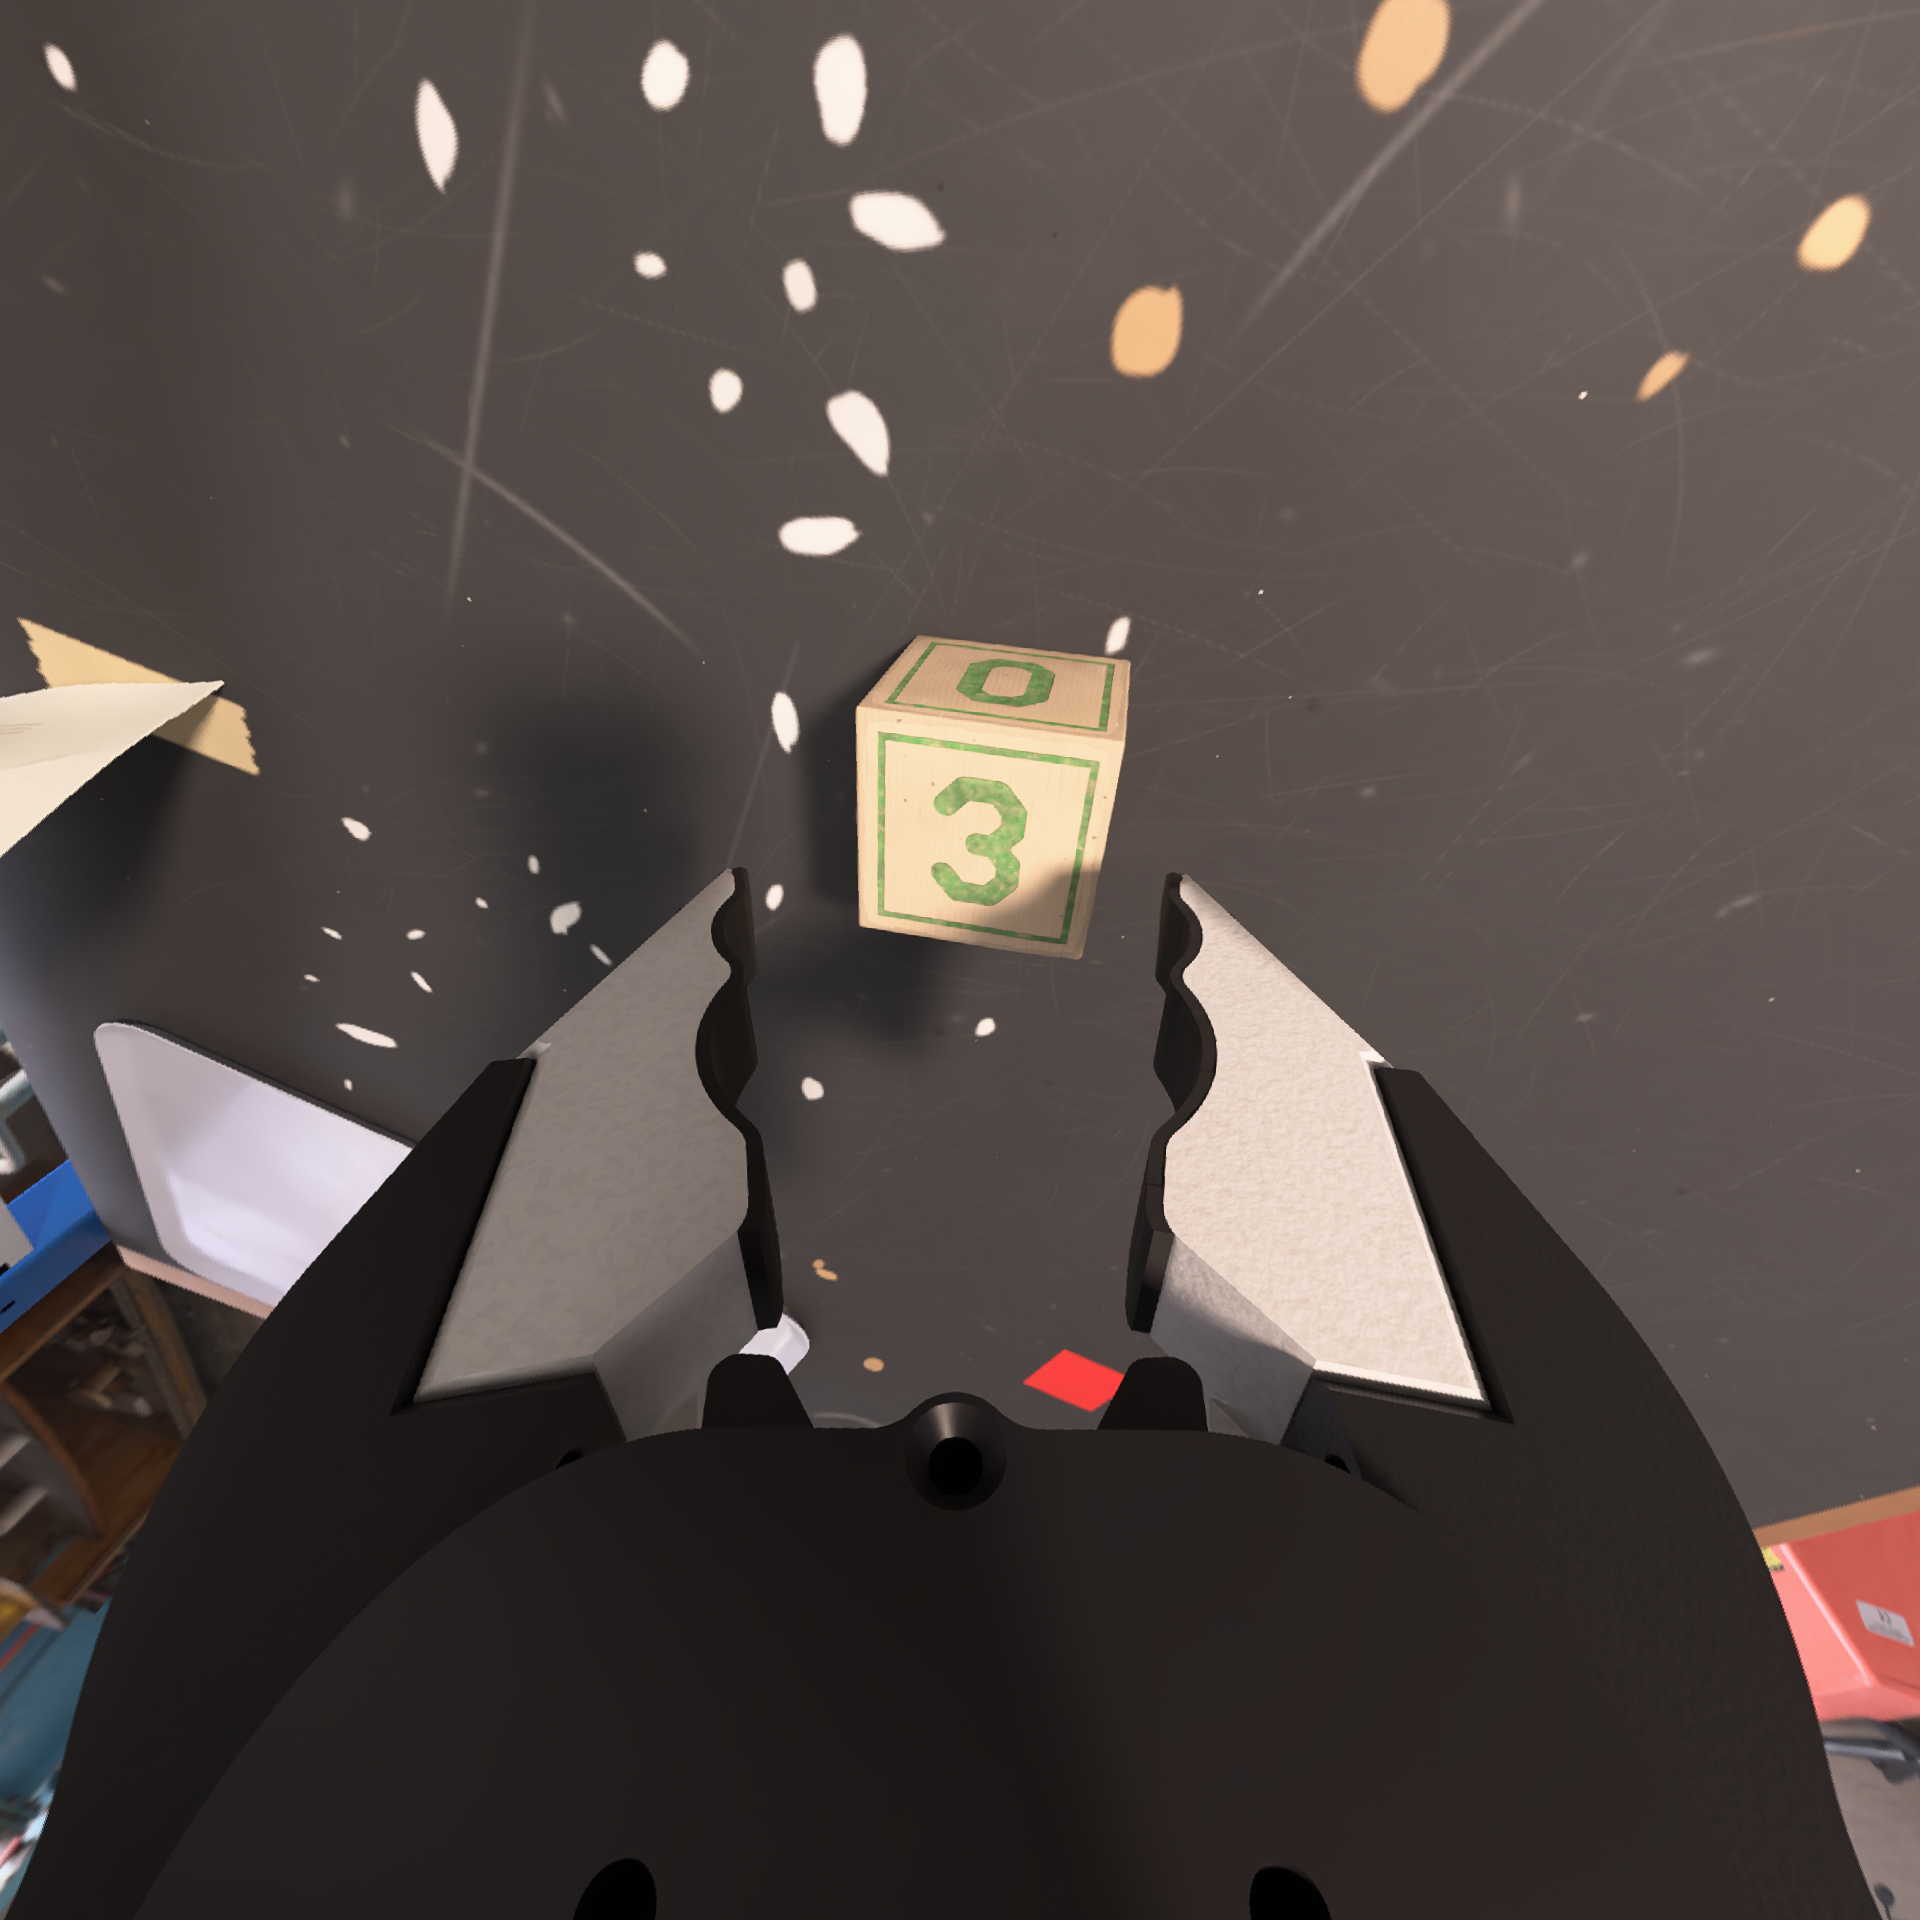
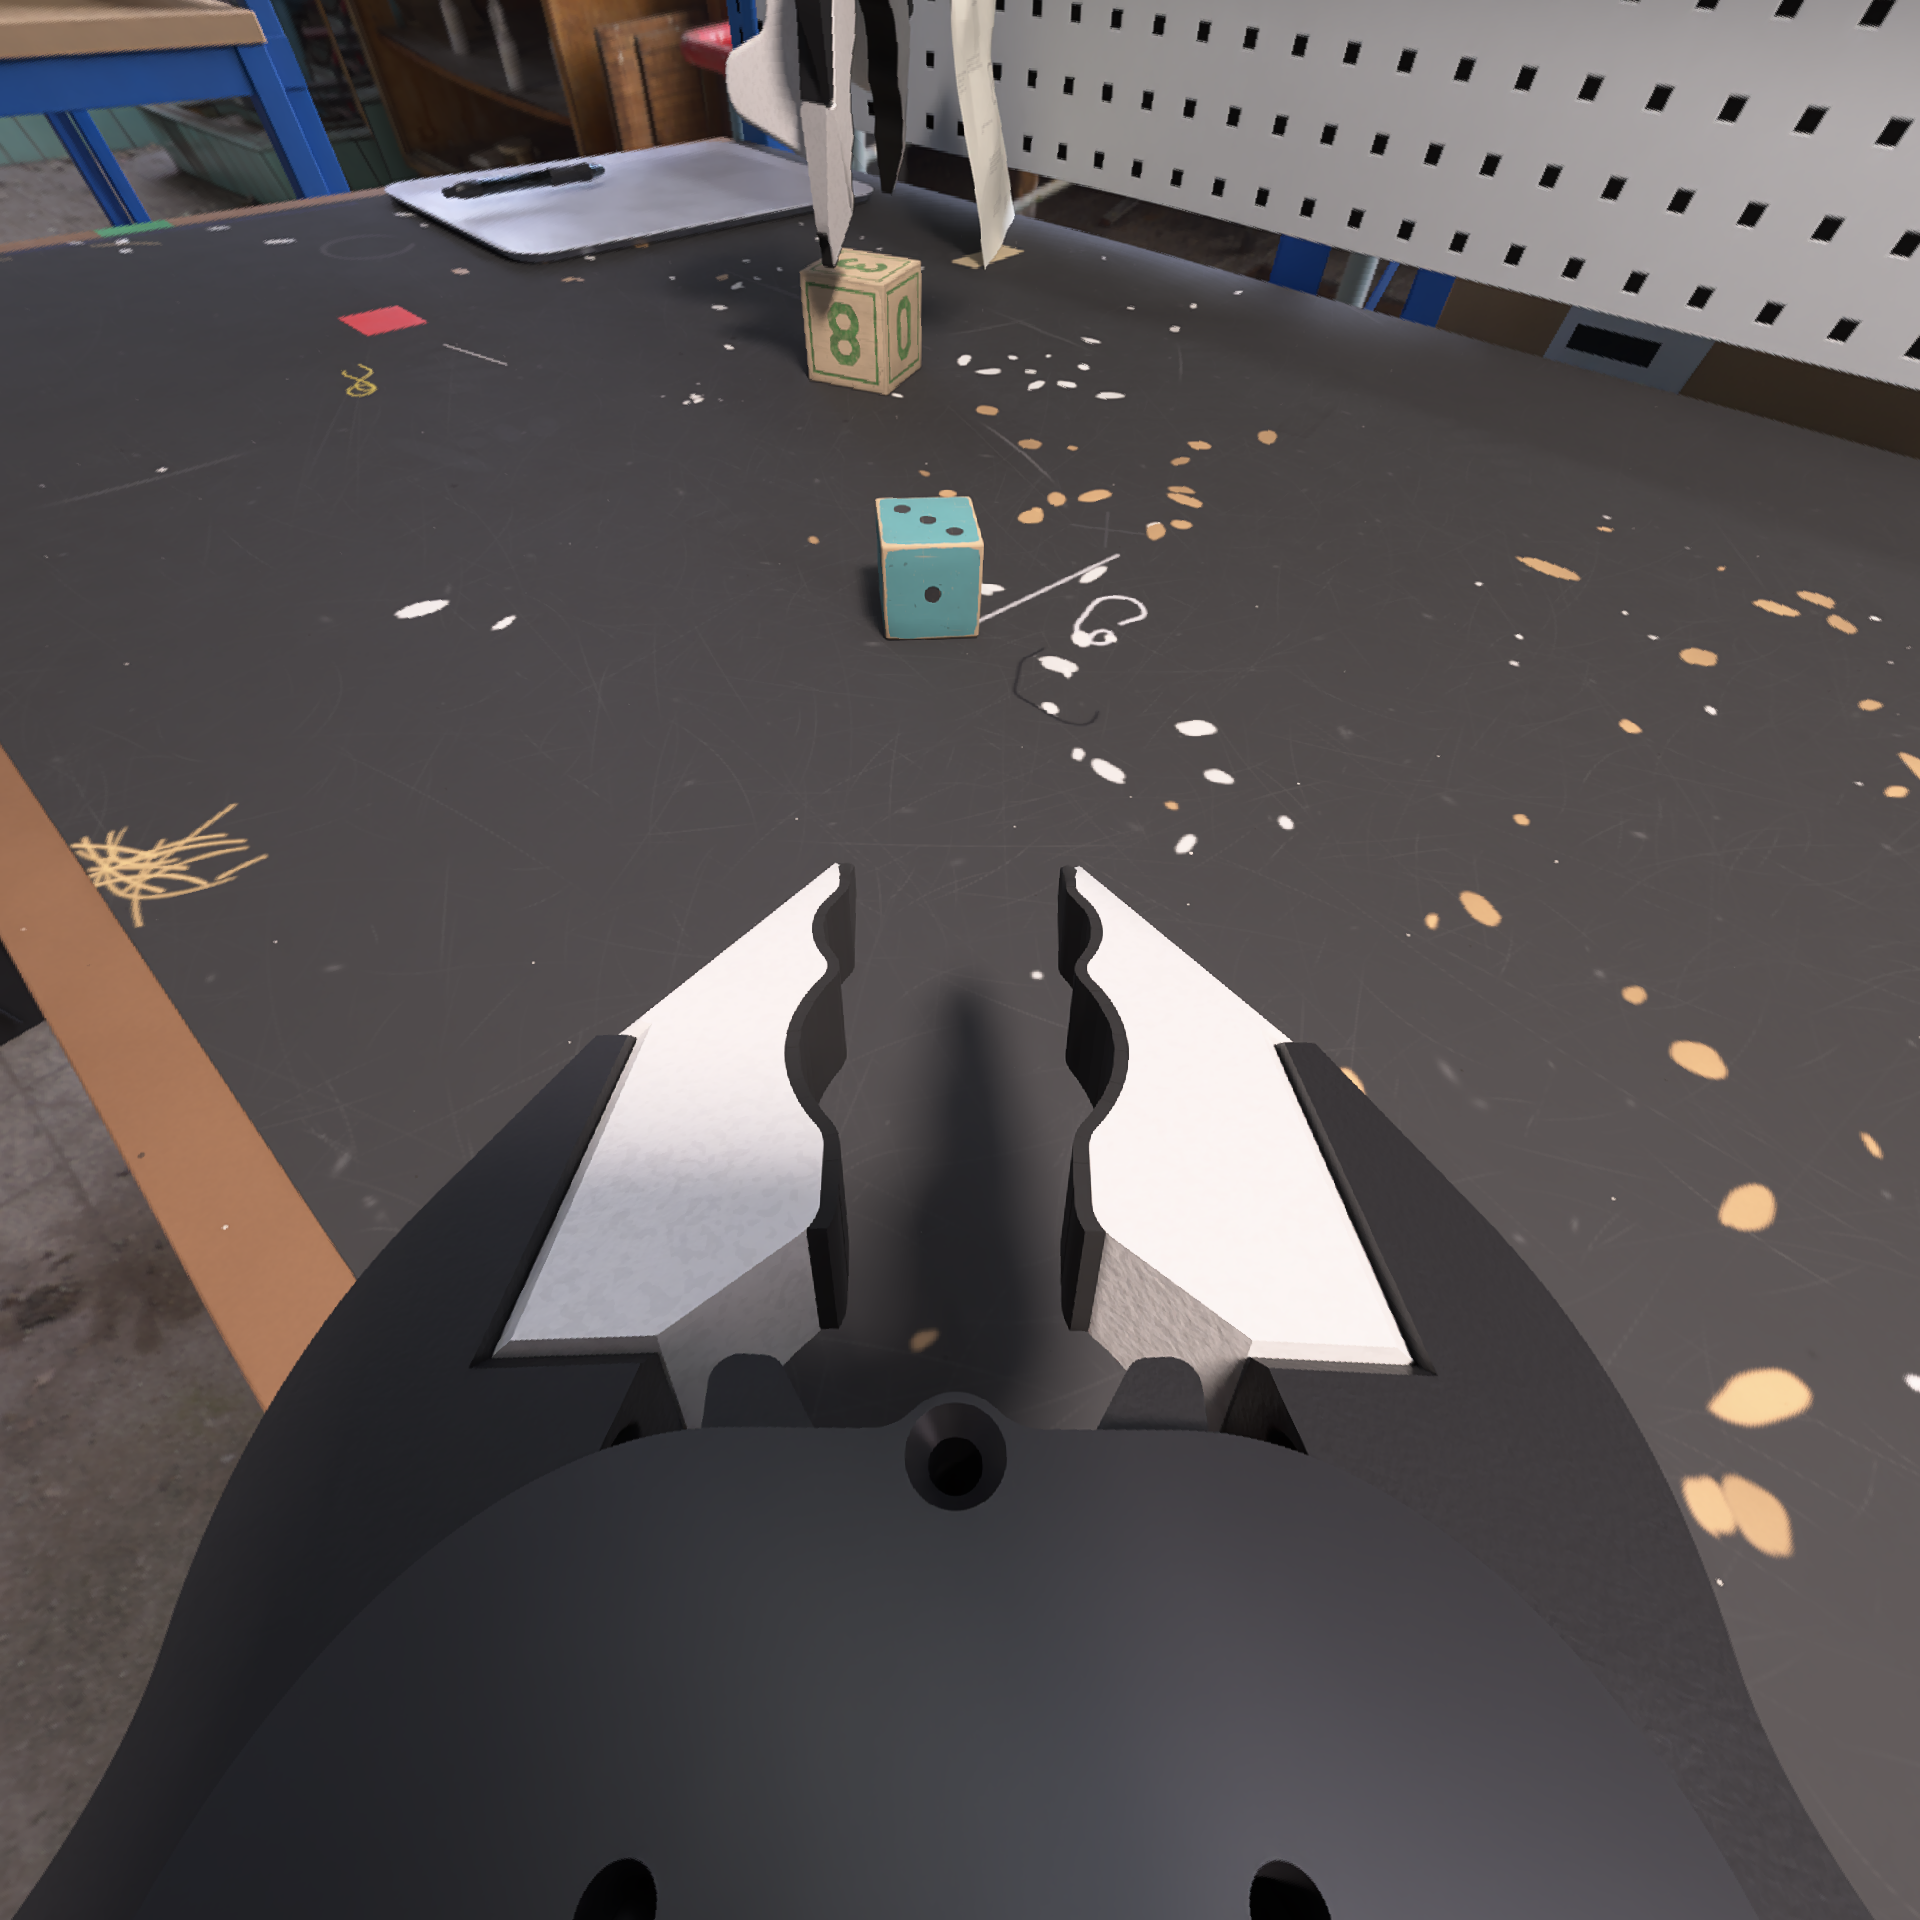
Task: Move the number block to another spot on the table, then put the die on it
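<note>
The number block (image 1: pixel 987 800) is a pale wooden cube with green framed numerals, standing on the dark table. In the left wrist view it lies just beyond my left gripper (image 1: pixel 956 883), which is open and empty, looking down on it. In the right wrist view the block (image 2: pixel 862 322) stands at the far side, with the left gripper's fingers (image 2: pixel 826 156) hanging over its top. The die (image 2: pixel 928 566) is teal with black pips and stands in the middle of the table, apart from the block. My right gripper (image 2: pixel 956 873) is open and empty, well short of the die.
A grey clipboard (image 2: pixel 623 197) lies at the far table edge and also shows in the left wrist view (image 1: pixel 239 1153). A red square mark (image 2: pixel 382 320) is on the tabletop. A white pegboard (image 2: pixel 1455 135) stands at the back right. The brown table edge (image 2: pixel 156 1091) runs on the left. A taped paper sheet (image 1: pixel 94 738) hangs nearby.
</note>
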